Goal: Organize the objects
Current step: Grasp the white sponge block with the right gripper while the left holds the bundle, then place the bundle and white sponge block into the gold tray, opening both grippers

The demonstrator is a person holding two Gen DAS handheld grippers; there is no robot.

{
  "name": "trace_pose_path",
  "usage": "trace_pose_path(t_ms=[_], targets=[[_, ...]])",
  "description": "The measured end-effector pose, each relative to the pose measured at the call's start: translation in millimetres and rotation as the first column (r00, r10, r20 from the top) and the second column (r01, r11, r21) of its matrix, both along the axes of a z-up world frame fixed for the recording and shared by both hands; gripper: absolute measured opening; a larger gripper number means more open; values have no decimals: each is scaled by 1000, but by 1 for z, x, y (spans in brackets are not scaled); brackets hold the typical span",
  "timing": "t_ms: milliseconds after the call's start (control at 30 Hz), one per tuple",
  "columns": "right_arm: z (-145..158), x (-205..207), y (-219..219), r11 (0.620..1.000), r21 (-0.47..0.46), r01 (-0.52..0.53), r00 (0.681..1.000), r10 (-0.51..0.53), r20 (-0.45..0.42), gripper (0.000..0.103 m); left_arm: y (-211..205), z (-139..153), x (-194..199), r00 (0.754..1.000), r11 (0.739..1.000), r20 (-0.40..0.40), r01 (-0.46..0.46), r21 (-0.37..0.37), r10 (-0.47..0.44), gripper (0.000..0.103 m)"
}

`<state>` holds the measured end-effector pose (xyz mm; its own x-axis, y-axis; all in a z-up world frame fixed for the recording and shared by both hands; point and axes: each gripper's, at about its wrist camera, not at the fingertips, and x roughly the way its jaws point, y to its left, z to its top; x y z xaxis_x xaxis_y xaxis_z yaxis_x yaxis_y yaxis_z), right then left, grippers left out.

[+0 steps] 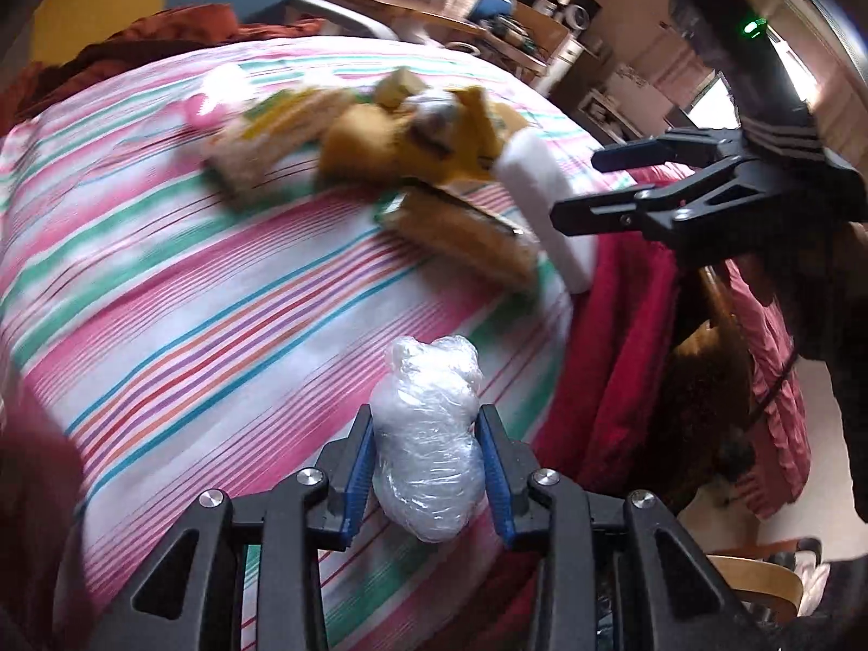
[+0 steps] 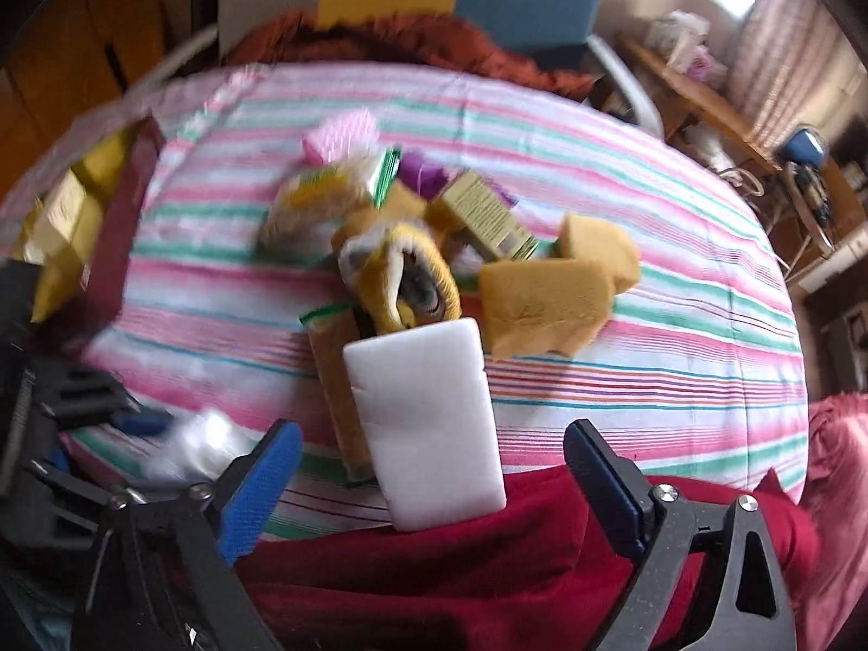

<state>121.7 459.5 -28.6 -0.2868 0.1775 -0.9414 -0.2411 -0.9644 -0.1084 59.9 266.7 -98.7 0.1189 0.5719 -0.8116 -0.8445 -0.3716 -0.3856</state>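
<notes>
My left gripper (image 1: 427, 423) is shut on a crumpled bundle of clear plastic wrap (image 1: 431, 374); both blue pads press its sides just above the striped bedsheet (image 1: 163, 325). A white rectangular block (image 2: 428, 407) lies at the bed's near edge, partly on a red cloth (image 2: 434, 569). My right gripper (image 2: 434, 434) hangs over the block with its jaws wide on either side of it, touching nothing. Seen from the left wrist, the right gripper (image 1: 578, 187) hovers beside the white block (image 1: 534, 184). Behind the block is a blurred pile of yellow sponges (image 2: 548, 293), packets and a yellow soft toy (image 2: 401, 276).
A dark red box (image 2: 125, 200) holding yellow packets stands at the sheet's left side. A pink item (image 2: 339, 138) lies behind the pile. A rust-coloured blanket (image 2: 380, 38) lies at the bed's far end. A wooden desk (image 2: 705, 92) with clutter stands beyond the bed's right.
</notes>
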Motion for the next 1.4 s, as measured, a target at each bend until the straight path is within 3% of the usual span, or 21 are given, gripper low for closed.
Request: trace_pose_path(t_ms=[133,167,200,233,633,867,1033,1233,1400], targets=[[-16,-11,9,1000,-31,-2,997,5,83,93,-12,-1,-7,999,999,1,-41,10,41,36],[-20,-13,9,999,-33,-5,995,9,99,84,-13,-2,-7,999,999,-3,-45,12,45,36],[-22,-13,8,1000,-29,-7,994,11,109,64,-13,-2,-6,999,999,-3,-46,14,46,36],[-23,-12,7,1000,-25,-3,994,6,113,56,-14,-2,-6,999,999,-6,-47,18,47,36],[39,35,-7,996,-38,83,988,-87,-131,57,-36,26,-6,996,994,-53,-67,90,72,36],[69,1,-52,995,-86,-44,957,17,-288,57,-83,62,-22,975,964,-68,-199,178,213,36],[76,-44,-108,968,-145,-206,925,144,-350,57,-144,82,-45,920,905,-70,-364,220,387,36],[73,-97,-176,905,-222,-363,887,262,-381,57,-226,88,-73,794,790,-85,-576,209,602,36],[63,-132,-231,852,-276,-444,870,336,-361,57,-274,76,-82,706,714,-112,-681,163,699,36]])
